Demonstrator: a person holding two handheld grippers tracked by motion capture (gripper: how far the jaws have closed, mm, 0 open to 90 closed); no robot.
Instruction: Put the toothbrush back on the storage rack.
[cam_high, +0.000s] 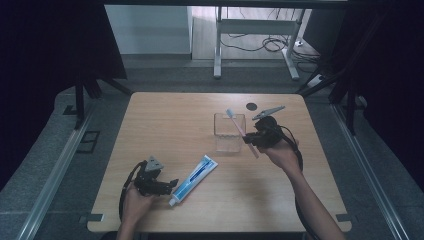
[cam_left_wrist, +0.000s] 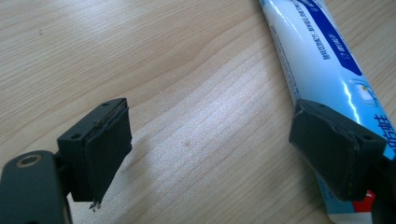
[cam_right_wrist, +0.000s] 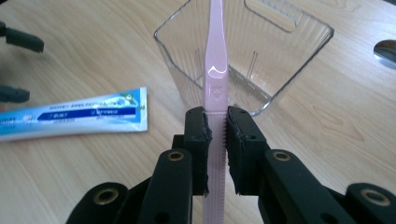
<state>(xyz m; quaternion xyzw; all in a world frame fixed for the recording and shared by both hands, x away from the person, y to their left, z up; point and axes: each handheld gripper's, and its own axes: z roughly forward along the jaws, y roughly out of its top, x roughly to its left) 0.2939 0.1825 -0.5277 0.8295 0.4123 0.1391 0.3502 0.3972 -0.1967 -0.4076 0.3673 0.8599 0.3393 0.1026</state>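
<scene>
My right gripper is shut on the handle of a pink toothbrush, whose far end reaches over a clear plastic cup. From above, the toothbrush slants across the cup at the table's middle right, with the right gripper beside the cup's right wall. A blue-and-white toothpaste tube lies flat near the front left. My left gripper stands open at the tube's cap end. In the left gripper view one of its black fingers lies over the tube, with bare wood between the jaws.
The wooden table has a round dark hole near its far edge. A grey frame with cables stands on the floor beyond. Dark curtains hang at both sides.
</scene>
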